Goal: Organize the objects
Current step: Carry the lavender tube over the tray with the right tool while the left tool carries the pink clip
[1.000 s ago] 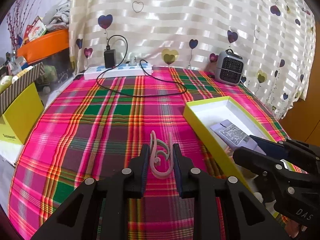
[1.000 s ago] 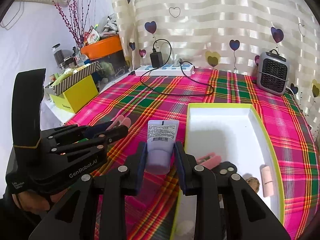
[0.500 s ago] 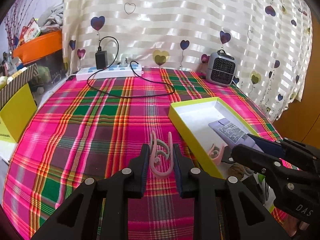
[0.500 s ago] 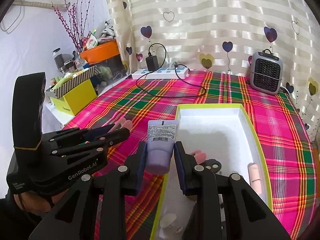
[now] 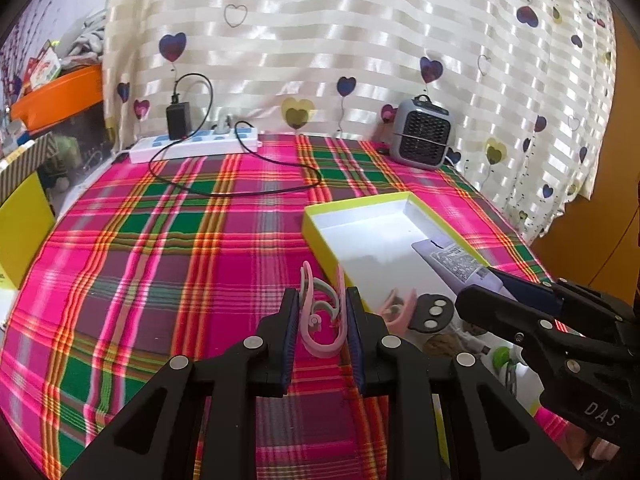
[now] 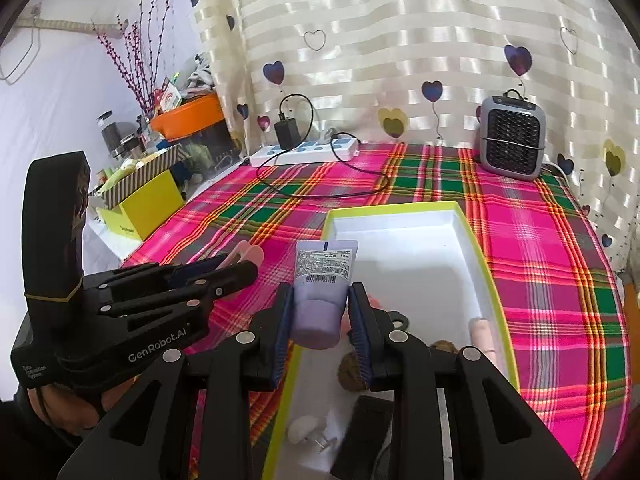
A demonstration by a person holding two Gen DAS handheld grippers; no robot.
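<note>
Left tongs [image 5: 322,322] are clamped on a pink hair clip [image 5: 320,312], its curved prongs standing up between the pads, held above the plaid tablecloth [image 5: 160,248] just beside the near left wall of the box [image 5: 320,236]. Right tongs [image 6: 322,316] are gripping a lavender tube [image 6: 322,280], cap end down between the pads, barcode label facing up, crimped end pointing away. The tube hangs over the box's left edge [image 6: 326,224]; from the left camera it [image 5: 456,262] shows well over the white interior.

That box is a shallow tray, lime-green outside, white inside, lying on the table. In it, near end: a second pink clip [image 5: 396,306], a black piece with three silver dots [image 5: 434,312], a brown lumpy thing [image 6: 352,370], a pale pink stick [image 6: 482,332] against the right wall, a small white plug-like item [image 6: 308,430]. The far half of the tray is bare white.

At the back of the table, a white power strip [image 5: 196,146] with a black adapter [image 5: 176,120] plugged in, cable looping across the cloth. A small grey heater [image 5: 422,136] stands at the far right by the heart-print curtain [image 5: 320,40]. Off to the left, a yellow box [image 6: 144,208] and an orange tub [image 6: 188,114].
</note>
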